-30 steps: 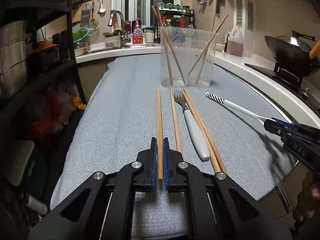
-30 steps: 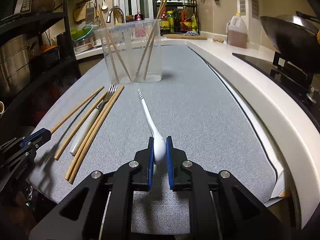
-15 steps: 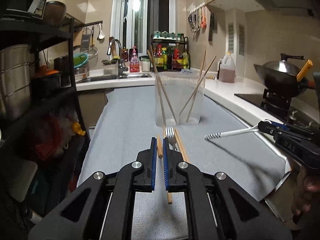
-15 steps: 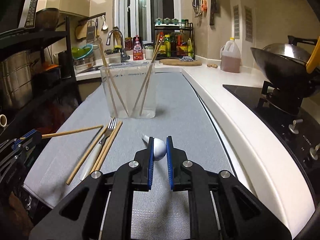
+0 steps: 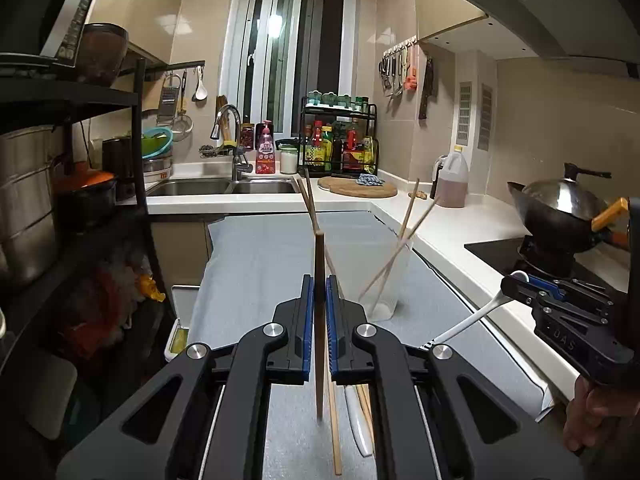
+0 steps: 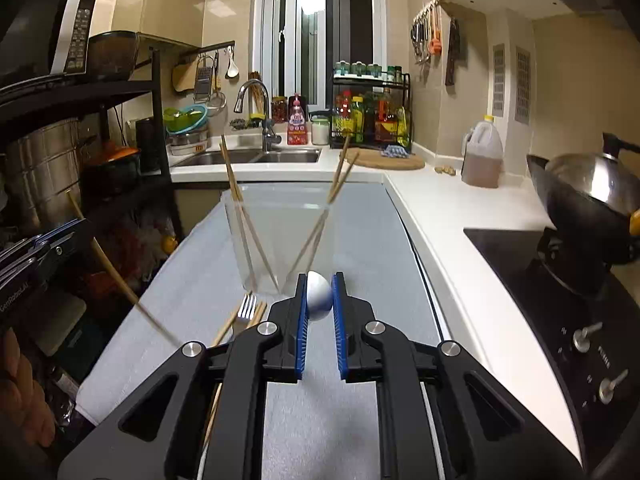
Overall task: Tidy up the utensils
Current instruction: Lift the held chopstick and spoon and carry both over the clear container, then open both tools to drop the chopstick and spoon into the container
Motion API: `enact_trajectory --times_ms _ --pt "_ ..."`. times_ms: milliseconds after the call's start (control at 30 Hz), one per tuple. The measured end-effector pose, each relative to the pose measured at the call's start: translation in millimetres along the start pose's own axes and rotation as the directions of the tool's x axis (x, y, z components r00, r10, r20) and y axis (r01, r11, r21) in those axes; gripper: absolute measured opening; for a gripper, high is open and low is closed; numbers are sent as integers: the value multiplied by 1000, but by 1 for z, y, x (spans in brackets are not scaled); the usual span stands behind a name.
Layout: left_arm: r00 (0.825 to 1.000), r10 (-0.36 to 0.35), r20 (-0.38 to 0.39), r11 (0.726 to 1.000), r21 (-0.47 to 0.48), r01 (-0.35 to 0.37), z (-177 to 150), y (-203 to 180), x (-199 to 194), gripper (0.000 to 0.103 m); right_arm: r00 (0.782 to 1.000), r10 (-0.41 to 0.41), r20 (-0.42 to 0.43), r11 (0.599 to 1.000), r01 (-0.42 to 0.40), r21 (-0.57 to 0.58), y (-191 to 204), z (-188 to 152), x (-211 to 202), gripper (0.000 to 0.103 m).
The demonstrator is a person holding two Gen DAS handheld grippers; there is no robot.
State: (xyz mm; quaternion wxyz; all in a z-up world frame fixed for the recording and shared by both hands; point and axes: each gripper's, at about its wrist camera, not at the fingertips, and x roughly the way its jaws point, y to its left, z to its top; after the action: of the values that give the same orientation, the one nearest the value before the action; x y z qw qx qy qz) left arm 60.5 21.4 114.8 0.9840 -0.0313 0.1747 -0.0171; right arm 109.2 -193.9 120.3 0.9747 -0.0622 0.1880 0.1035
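1. Left gripper (image 5: 319,296) pinches one plain wooden chopstick (image 5: 319,320), lifted above the grey mat (image 5: 248,264).
2. Right gripper (image 6: 320,300) clamps one white spoon (image 6: 319,295).
3. Four chopsticks lean in the far clear cup (image 6: 280,236).

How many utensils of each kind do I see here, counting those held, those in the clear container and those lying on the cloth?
Chopsticks: 8 (4 in the clear container, 1 in the left gripper, 3 on the cloth)
Fork: 1 (on the cloth)
Spoon: 1 (in the right gripper)
Total: 10
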Motion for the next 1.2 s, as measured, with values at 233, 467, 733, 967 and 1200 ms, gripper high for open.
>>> enact_trajectory --times_ms 233,467,733,967,1200 --pt "999 -26 -36 999 -22 25 47 5 10 6 998 12 -68 999 -14 -28 0 53 15 12" --pt "997 -76 1 997 -28 76 111 3 28 6 999 37 -28 998 -38 -54 -3 129 14 12" --pt "990 -108 96 994 7 108 181 -15 63 6 999 38 10 995 -37 -91 -4 182 41 12" --pt "993 -109 54 994 23 108 174 -19 130 6 998 37 -57 993 -43 -111 -1 164 100 12" --pt "991 -109 -72 993 31 111 127 -14 174 6 992 60 -107 993 -71 -100 -1 133 139 12"
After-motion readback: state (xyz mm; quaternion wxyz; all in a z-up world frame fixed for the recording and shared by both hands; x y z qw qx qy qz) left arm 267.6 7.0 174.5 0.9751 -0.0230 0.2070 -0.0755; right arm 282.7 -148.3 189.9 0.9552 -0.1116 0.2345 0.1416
